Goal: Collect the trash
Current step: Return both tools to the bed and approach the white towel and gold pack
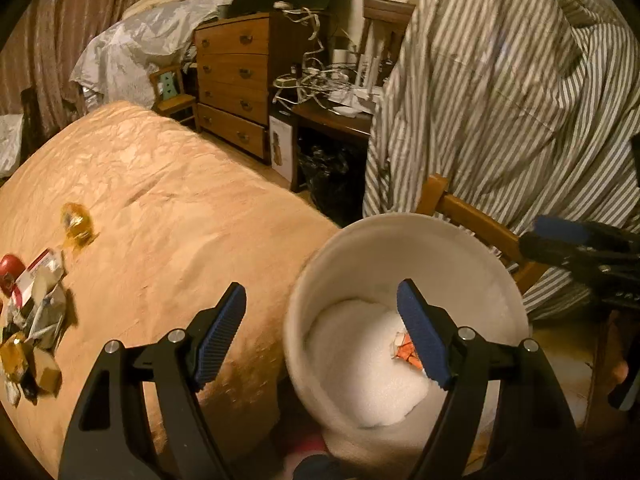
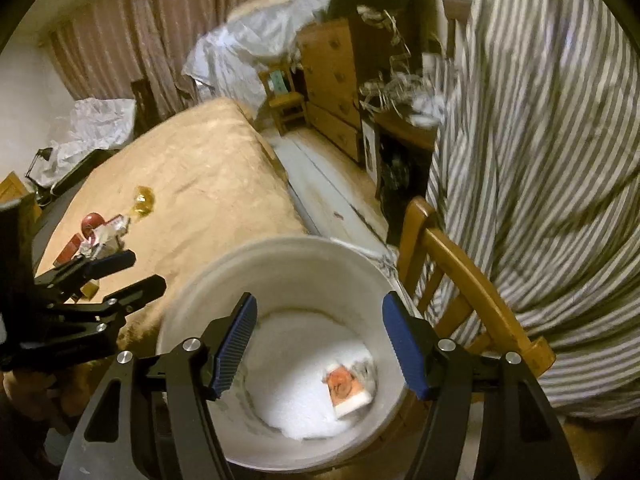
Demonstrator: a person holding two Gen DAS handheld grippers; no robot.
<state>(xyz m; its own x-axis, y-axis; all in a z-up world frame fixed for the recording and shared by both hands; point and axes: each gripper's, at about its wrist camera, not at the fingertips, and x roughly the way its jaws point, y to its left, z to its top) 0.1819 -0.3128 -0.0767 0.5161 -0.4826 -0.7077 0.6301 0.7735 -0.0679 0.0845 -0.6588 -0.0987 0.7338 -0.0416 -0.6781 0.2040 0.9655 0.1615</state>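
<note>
A white round bin (image 1: 492,280) (image 2: 280,272) stands beside the bed, with an orange-and-white packet (image 2: 347,390) (image 1: 404,350) lying at its bottom. My right gripper (image 2: 318,346) is open and empty, right above the bin's mouth. My left gripper (image 1: 322,334) is open and empty over the bin's left rim and the bed edge; it also shows in the right wrist view (image 2: 132,270). A pile of wrappers and small boxes (image 1: 34,320) (image 2: 100,236) lies on the tan bedspread (image 1: 160,200), with a yellow crinkled wrapper (image 1: 76,226) (image 2: 144,200) beyond it.
A wooden chair (image 2: 460,280) draped with striped cloth (image 1: 500,100) stands right of the bin. A wooden dresser (image 1: 236,76) and a cluttered desk with cables (image 1: 320,84) stand behind. Curtains (image 1: 60,20) and covered bundles (image 1: 132,52) lie beyond the bed.
</note>
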